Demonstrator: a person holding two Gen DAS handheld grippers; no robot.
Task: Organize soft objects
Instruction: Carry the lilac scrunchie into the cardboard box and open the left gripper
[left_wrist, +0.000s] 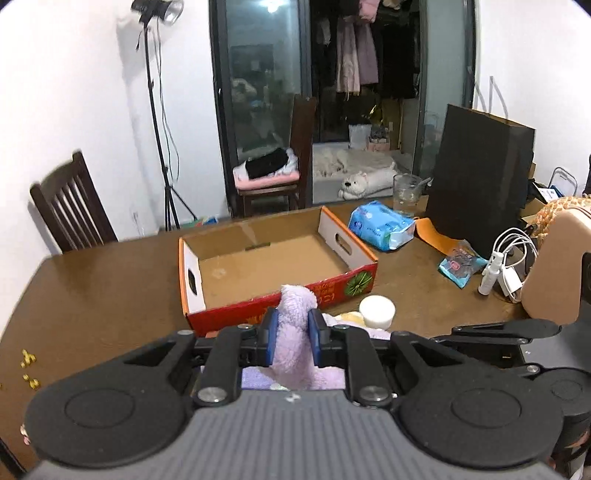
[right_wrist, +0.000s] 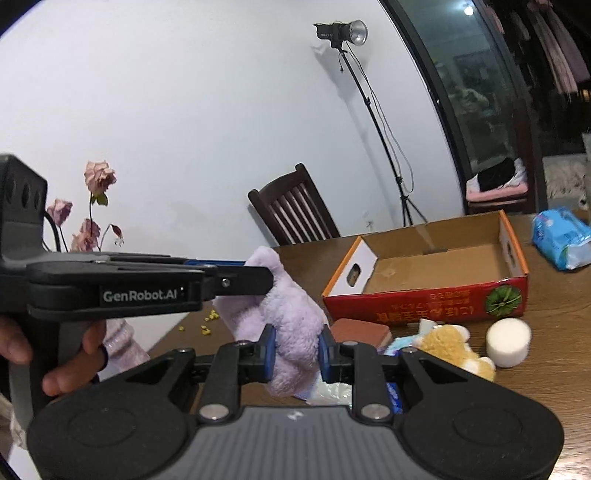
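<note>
A fluffy lilac towel (left_wrist: 293, 332) (right_wrist: 291, 321) hangs above the table, held by both grippers. My left gripper (left_wrist: 291, 334) is shut on one end of it; in the right wrist view that gripper (right_wrist: 255, 275) comes in from the left, clamping the towel's upper corner. My right gripper (right_wrist: 295, 350) is shut on the lower bunch of the towel. An empty red and orange cardboard box (left_wrist: 347, 284) (right_wrist: 424, 299) lies just beyond. A white foam cylinder (left_wrist: 376, 312) (right_wrist: 508, 343) and a tan plush toy (right_wrist: 452, 345) rest near the box's front wall.
A blue wipes pack (left_wrist: 380, 225) (right_wrist: 561, 240), a glass (left_wrist: 406, 194), a black paper bag (left_wrist: 480, 177), cables and a small blue packet (left_wrist: 460, 266) crowd the table's right side. A brown block (right_wrist: 360, 330) lies by the box. Dark chairs (left_wrist: 70, 206) stand behind. Yellow crumbs (left_wrist: 27, 360) dot the left edge.
</note>
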